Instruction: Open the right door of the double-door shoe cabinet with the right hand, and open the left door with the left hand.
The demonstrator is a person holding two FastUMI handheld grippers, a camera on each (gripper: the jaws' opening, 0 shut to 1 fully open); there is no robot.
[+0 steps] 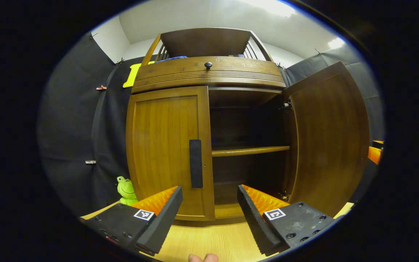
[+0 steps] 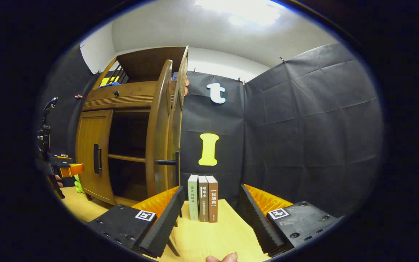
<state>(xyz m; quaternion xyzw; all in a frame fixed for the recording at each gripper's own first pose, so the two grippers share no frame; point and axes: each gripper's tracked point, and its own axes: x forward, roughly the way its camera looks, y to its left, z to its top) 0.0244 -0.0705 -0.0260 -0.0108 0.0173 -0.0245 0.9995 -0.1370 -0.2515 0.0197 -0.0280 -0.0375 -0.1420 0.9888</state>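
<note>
With right door [image 1: 327, 138] swung out, left door's handle [image 1: 195, 163] stands vertical, dead ahead of my left hand-held gripper [image 1: 209, 213], spread and empty.

my left gripper [image 1: 209, 209] sits at the bottom of the left gripper view, jaws spread wide, holding nothing. my right gripper [image 2: 211, 211] sits low in the right gripper view, equally wide, empty.

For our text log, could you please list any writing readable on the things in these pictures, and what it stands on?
"论法的精神": spine of the green book.
"哈耶克": top of the middle book spine; the smaller line below is too blurred to read.
"民法典": spine of the brown book.
The shoe cabinet bears no writing.
</note>
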